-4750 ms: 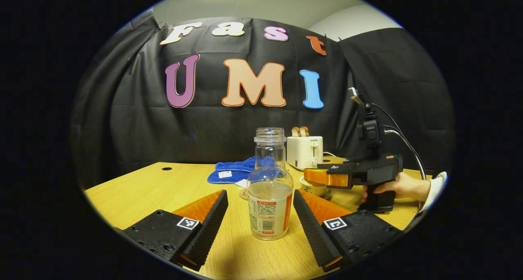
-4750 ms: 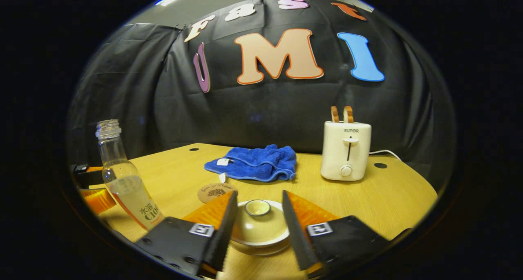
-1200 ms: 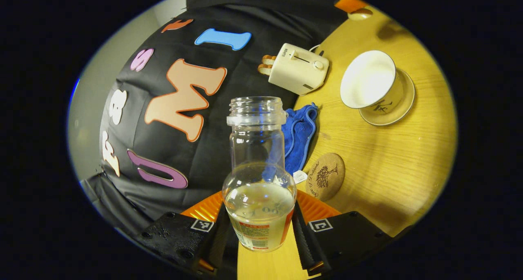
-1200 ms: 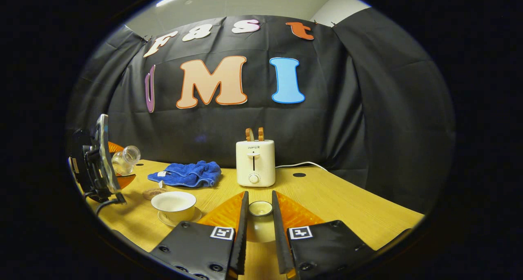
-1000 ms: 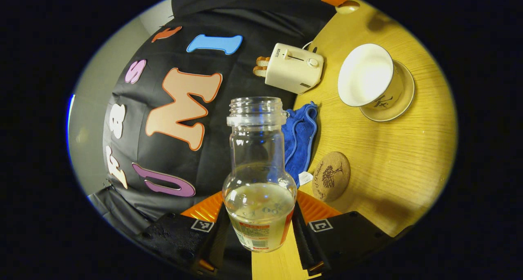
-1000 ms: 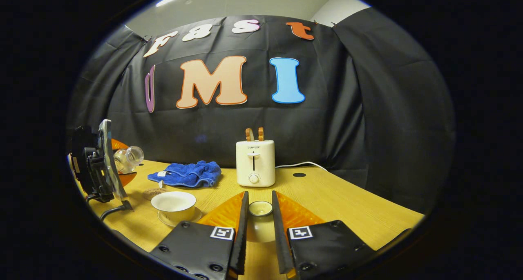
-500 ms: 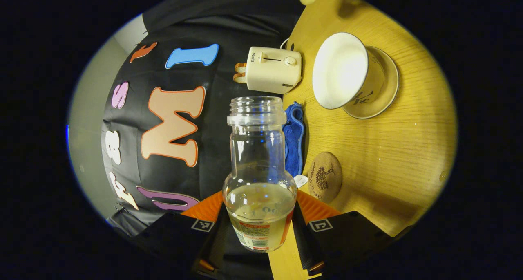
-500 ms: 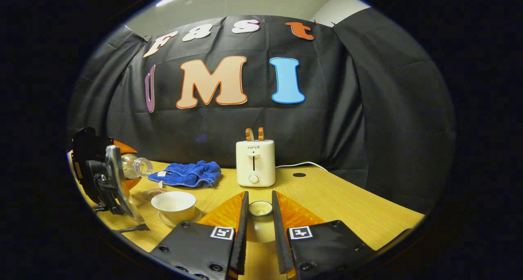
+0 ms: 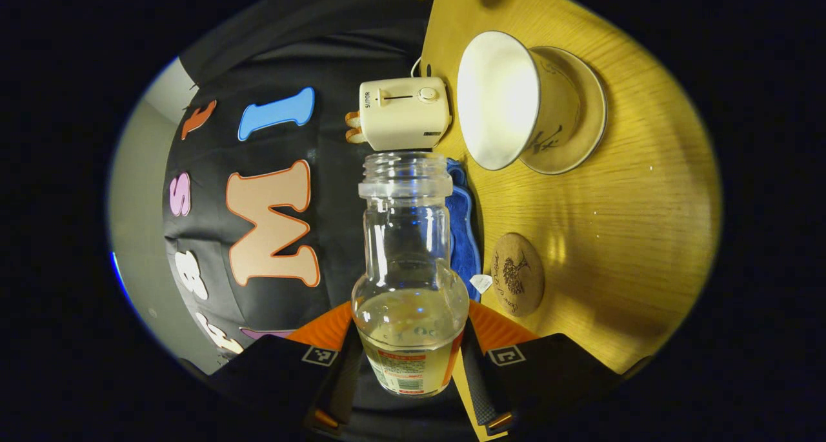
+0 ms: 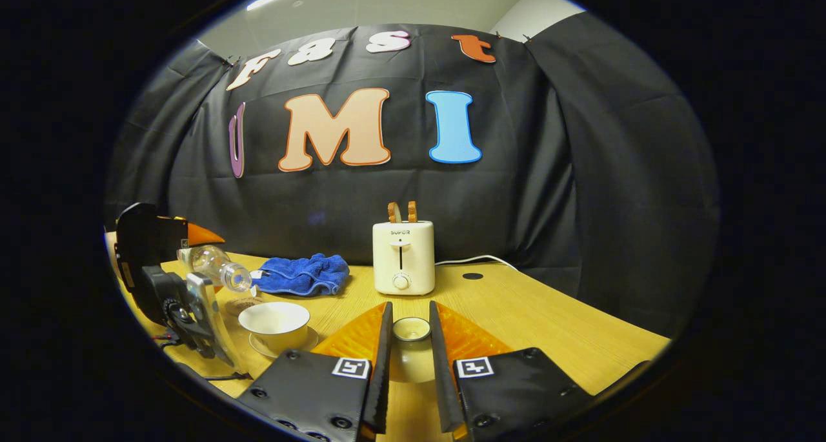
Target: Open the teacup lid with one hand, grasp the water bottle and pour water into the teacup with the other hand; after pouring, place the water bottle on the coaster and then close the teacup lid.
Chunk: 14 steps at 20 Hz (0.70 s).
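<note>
My left gripper (image 9: 410, 339) is shut on the label end of a clear water bottle (image 9: 410, 281), which is tipped far over with some water low in its body. Its open mouth sits close beside the rim of the white teacup (image 9: 510, 100), which stands uncovered on its saucer. No stream of water is visible. The right gripper view shows the bottle (image 10: 216, 269) slanting down toward the teacup (image 10: 276, 318) from the upper left. My right gripper (image 10: 410, 329) is shut on the cup's cream lid (image 10: 411, 330), held low over the table to the cup's right. The round cork coaster (image 9: 516, 274) lies bare near the bottle.
A cream toaster (image 10: 402, 258) with its cord stands at the back of the wooden table (image 10: 548, 326). A crumpled blue towel (image 10: 298, 274) lies behind the coaster (image 10: 242, 305). The left gripper's black body and cable (image 10: 161, 274) hang over the table's left side.
The left gripper has rolled the bottle further over, bringing its mouth down and nearer the teacup's rim. The right gripper with the lid has stayed still.
</note>
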Each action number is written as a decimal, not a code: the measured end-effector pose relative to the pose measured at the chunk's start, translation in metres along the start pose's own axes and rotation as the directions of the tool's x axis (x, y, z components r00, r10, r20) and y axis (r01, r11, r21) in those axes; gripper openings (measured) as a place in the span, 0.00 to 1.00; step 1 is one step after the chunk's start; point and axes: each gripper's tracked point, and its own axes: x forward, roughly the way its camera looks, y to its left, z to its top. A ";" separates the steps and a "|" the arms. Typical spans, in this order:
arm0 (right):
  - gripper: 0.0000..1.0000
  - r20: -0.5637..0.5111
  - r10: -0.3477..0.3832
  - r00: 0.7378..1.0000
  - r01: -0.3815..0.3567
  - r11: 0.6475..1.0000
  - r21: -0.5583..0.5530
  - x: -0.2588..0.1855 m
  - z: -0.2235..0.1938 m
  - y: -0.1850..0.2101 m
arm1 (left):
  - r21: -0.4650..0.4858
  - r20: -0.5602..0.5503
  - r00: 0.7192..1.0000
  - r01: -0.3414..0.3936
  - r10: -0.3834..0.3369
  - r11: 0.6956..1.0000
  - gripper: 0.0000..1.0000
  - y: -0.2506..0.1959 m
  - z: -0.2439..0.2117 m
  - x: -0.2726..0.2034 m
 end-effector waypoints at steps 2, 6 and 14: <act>0.34 0.000 0.000 1.000 0.000 1.000 0.000 -0.001 0.000 0.000 | 0.023 -0.001 1.000 -0.001 0.001 1.000 0.69 0.001 0.001 0.000; 0.34 0.001 0.000 1.000 0.000 1.000 -0.001 0.000 0.000 0.000 | 0.061 -0.009 1.000 0.005 -0.004 0.998 0.68 0.002 -0.001 -0.001; 0.34 0.000 0.000 1.000 0.000 1.000 0.000 0.000 0.000 0.000 | 0.120 -0.013 1.000 0.003 -0.001 0.993 0.68 0.007 -0.001 -0.001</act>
